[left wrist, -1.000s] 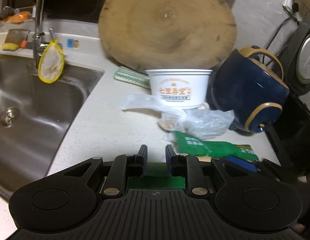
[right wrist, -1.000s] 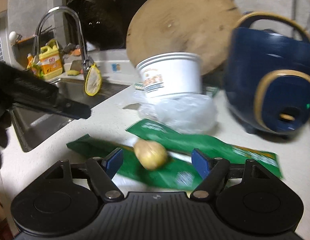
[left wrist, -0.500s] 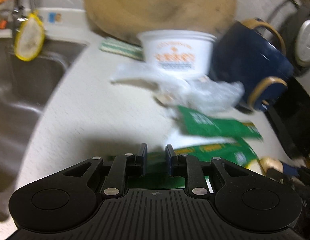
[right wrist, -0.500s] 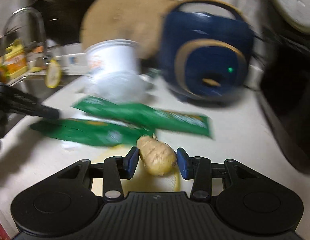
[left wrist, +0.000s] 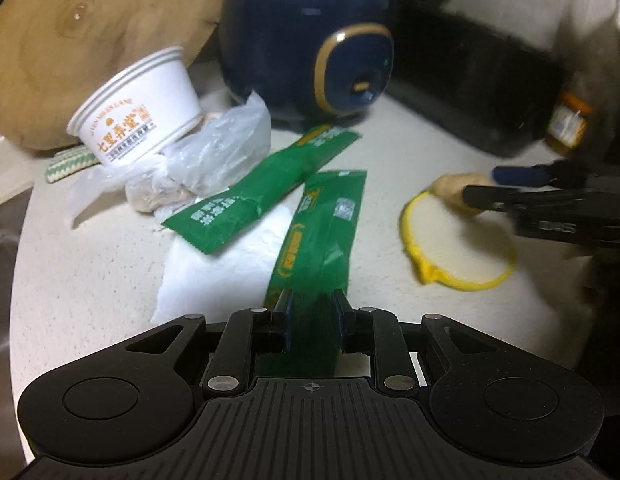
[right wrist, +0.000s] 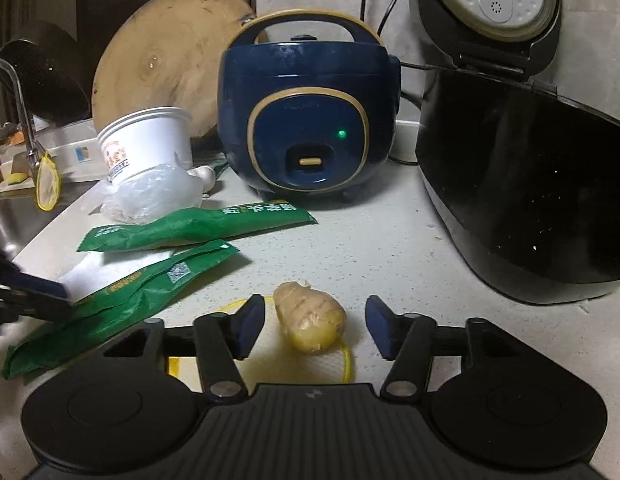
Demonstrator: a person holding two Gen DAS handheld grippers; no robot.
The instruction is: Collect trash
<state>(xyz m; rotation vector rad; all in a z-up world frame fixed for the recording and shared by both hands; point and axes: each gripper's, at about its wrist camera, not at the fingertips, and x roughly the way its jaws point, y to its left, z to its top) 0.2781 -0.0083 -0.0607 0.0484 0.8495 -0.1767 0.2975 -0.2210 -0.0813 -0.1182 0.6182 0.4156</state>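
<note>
Green wrapper (left wrist: 318,240), the nearer of two, lying lengthwise on the pale counter (left wrist: 89,264), near end pinched between the narrowly set fingers of the left gripper (left wrist: 313,312), far end pointing away toward the blue rice cooker (left wrist: 310,36). Partly resting on a white tissue (left wrist: 213,264) spread under it to the left. Second green wrapper (left wrist: 261,188) just beyond and to the left, lying slantwise, apart from both grippers. Farther left, a crumpled clear plastic bag (left wrist: 213,152) against a tipped white paper cup (left wrist: 137,116), with a round wooden board (left wrist: 89,40) leaning behind. In the right wrist view, right gripper (right wrist: 316,320) spread wide, holding nothing, fingers either side of a piece of ginger (right wrist: 310,316) without touching it. Ginger resting on the far edge of a yellow-rimmed mesh strainer (right wrist: 346,364) lying flat on the counter. Held wrapper seen there to the left of the right gripper, near but not touching. Large black cooker (right wrist: 522,184) with raised lid at the far right; sink (right wrist: 5,216) at the far left.
</note>
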